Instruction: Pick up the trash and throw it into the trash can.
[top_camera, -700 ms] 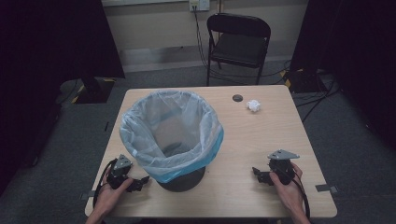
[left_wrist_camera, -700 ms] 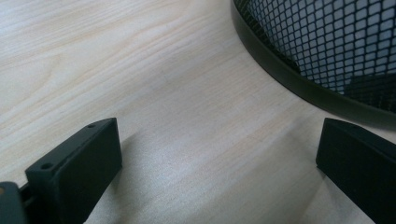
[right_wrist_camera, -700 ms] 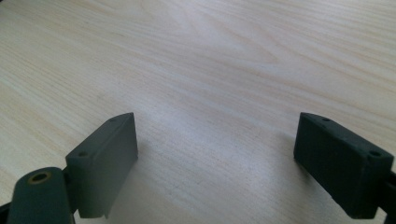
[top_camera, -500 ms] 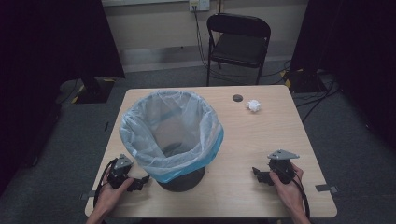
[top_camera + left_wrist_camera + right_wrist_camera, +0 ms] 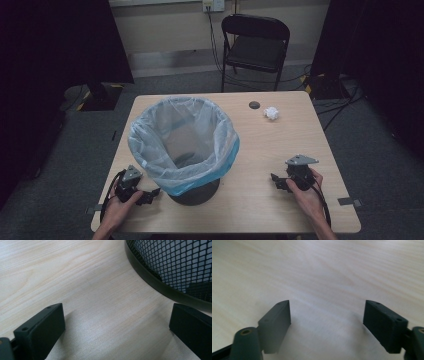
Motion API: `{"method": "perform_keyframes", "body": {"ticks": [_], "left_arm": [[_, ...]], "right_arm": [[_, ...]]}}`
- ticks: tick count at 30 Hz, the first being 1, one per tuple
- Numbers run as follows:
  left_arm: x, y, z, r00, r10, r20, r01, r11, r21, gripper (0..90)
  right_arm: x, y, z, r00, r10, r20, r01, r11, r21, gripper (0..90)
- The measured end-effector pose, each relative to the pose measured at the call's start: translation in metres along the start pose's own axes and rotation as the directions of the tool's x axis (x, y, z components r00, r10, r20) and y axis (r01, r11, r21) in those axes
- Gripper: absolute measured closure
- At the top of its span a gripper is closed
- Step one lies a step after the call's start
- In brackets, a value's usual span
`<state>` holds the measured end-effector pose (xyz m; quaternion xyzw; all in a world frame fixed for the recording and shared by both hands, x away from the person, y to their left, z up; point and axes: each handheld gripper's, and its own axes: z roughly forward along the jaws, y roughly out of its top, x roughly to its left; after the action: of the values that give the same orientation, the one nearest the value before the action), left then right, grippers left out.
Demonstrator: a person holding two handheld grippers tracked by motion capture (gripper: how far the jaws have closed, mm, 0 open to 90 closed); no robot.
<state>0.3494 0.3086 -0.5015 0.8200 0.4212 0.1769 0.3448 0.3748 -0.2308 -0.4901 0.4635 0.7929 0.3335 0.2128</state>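
A black mesh wastebasket (image 5: 183,145) lined with a pale blue bag stands on the left half of the wooden table (image 5: 260,150). A crumpled white paper ball (image 5: 270,113) lies far right of it, near the back edge. My left gripper (image 5: 148,195) rests on the table at the front left, open, pointing at the basket's base (image 5: 155,282), with bare wood between its fingers (image 5: 42,332). My right gripper (image 5: 276,181) sits at the front right, open over bare wood (image 5: 327,315), held by a hand.
A small dark round spot (image 5: 254,105) lies on the table left of the paper ball. A black folding chair (image 5: 255,45) stands behind the table. Cables (image 5: 345,95) trail on the floor at the back right.
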Motion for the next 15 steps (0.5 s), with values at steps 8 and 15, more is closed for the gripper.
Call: {"method": "perform_keyframes", "body": {"ticks": [8, 15], "left_arm": [[0.000, 0.000, 0.000, 1.0000, 0.000, 0.000, 0.000, 1.0000, -0.001, 0.0], [0.000, 0.000, 0.000, 1.0000, 0.002, 0.003, -0.002, 1.0000, 0.000, 0.0]], "right_arm": [[-0.015, 0.033, 0.004, 0.9999, 0.012, -0.008, -0.013, 0.9991, -0.040, 25.2], [-0.029, 0.057, 0.014, 1.0000, 0.001, 0.001, 0.000, 0.9981, -0.062, 25.9]]}}
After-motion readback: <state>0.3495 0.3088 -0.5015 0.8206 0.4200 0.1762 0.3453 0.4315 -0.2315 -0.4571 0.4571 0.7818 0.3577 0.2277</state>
